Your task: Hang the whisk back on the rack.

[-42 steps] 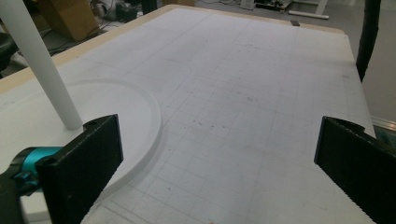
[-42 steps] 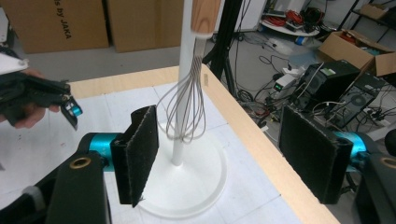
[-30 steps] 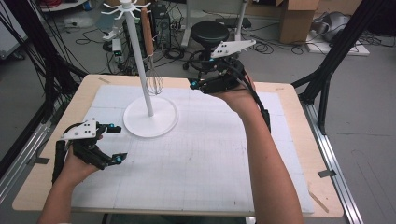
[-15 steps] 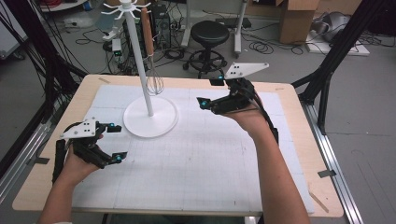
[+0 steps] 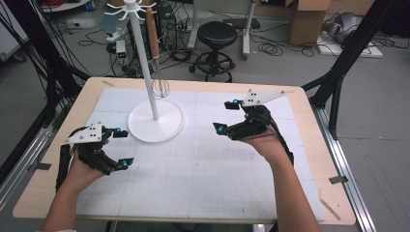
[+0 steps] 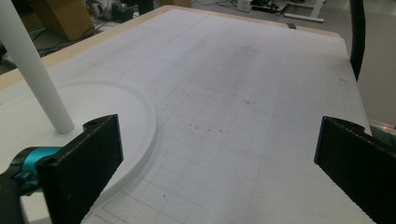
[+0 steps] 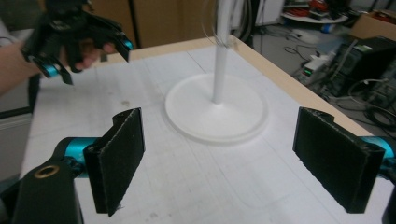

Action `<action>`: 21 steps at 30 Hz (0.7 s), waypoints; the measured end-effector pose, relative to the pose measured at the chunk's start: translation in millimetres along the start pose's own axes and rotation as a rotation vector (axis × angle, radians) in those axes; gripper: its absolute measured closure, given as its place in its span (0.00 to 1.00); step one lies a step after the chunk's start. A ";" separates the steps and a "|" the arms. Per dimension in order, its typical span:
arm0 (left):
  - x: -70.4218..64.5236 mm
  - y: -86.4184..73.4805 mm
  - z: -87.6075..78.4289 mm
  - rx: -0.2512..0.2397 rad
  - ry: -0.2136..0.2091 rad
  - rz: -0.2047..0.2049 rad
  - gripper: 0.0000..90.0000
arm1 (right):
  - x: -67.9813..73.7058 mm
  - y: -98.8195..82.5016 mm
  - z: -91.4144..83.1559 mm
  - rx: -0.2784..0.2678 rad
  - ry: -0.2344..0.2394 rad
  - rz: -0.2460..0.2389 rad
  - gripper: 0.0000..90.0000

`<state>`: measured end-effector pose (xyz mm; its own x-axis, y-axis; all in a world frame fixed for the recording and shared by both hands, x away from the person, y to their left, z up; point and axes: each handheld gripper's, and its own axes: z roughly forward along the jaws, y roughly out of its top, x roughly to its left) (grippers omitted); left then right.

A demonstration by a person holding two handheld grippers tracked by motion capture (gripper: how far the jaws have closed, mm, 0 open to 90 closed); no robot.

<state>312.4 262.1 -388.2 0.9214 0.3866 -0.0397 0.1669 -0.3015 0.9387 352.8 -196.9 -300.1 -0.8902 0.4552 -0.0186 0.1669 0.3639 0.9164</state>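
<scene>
While the whisk (image 5: 158, 72) is hanging on the stand (image 5: 154, 121), the right tool (image 5: 227, 117), having just been opening empty, is lowering away; the left tool (image 5: 121, 147) is gaping empty.

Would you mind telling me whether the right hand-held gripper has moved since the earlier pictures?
Yes: the right hand-held gripper came nearer and lower, away from the table's far edge, jaws just opening, empty.

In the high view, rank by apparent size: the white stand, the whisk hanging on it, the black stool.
1. white stand, tallest and widest, with its round base.
2. black stool, though it stands farther off, so its true size is unsure.
3. whisk, long but thin.
</scene>
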 end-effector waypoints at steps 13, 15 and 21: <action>-1.1 -1.3 4.4 0.006 -0.011 0.000 0.02 | -1.4 -47.7 0.3 -0.002 -0.086 0.068 0.17; -1.2 -1.2 4.5 0.004 -0.012 0.000 0.02 | -1.6 -51.9 1.7 0.009 -0.096 0.073 0.17; -1.8 -0.1 1.6 -0.012 -0.012 -0.002 0.02 | -1.1 -59.7 3.1 0.027 -0.110 0.086 0.17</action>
<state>311.3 260.0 -388.8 0.9253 0.3764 -0.0458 0.1646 -0.2899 0.9428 345.1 -216.7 -356.0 -0.8204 0.5716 0.0146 0.2534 0.3406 0.9054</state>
